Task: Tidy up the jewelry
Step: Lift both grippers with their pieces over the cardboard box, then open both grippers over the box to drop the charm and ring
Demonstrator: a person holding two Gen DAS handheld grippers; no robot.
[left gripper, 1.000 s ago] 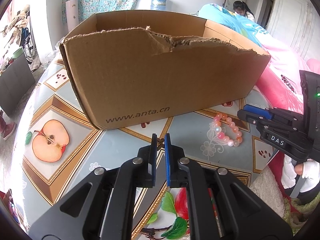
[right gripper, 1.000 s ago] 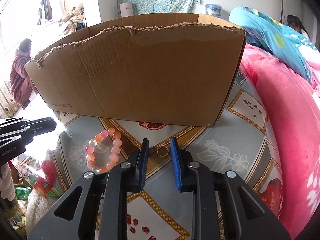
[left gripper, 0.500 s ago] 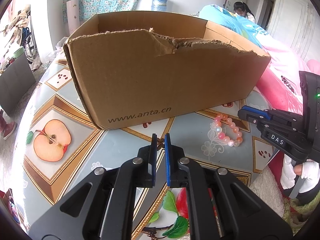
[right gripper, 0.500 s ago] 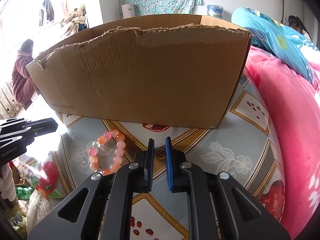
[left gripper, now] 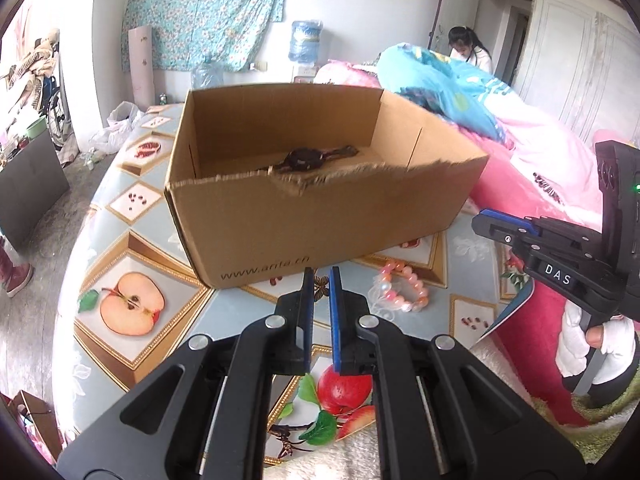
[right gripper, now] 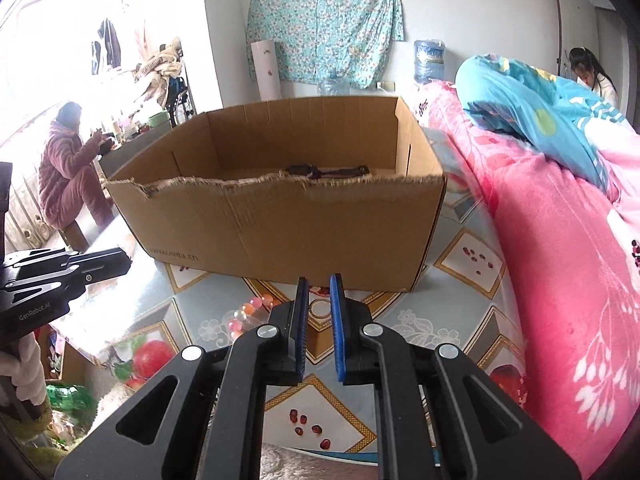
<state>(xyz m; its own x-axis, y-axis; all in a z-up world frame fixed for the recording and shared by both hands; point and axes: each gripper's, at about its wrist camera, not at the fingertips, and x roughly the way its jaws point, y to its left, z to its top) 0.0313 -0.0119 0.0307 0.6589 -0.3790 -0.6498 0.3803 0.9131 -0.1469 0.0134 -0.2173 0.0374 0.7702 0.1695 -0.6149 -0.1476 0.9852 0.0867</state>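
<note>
Item one: left gripper [left gripper: 320,276], lower centre of the left wrist view, jaws drawn nearly together on a small gold ornament [left gripper: 319,285] of butterfly-like outline, held at the tips above the worktop [left gripper: 240,312]. Item two: right gripper [right gripper: 319,284], lower centre of the right wrist view, jaws having just been closing and now clamped on a gold ring [right gripper: 320,308] that sits between the pads, clear of the worktop. A white-gloved hand [left gripper: 592,344] grips that tool's handle at the right edge of the left wrist view. Item three: bead bracelet [left gripper: 400,292], pink, orange and clear beads, lying flat on the worktop just in front of the box, between the two grippers. Item four: cardboard box [left gripper: 320,216], open top, torn front edge, a printed web address at its lower front corner, standing at the middle of the worktop. Inside, on the box floor toward the back wall, lies a dark elongated item [left gripper: 308,158], too indistinct to name. Item five: the worktop cover, pale blue with gold-bordered fruit panels, a halved apple at the left. Surroundings: pink floral blanket [right gripper: 560,240] on a bed to the right, a blue quilt [right gripper: 540,100] on top of it; floral cloth [right gripper: 324,20] hung on the back wall; water bottle [right gripper: 430,60] beside it; one seated person [right gripper: 68,168] at the left, another person [right gripper: 588,76] at the upper right.
</note>
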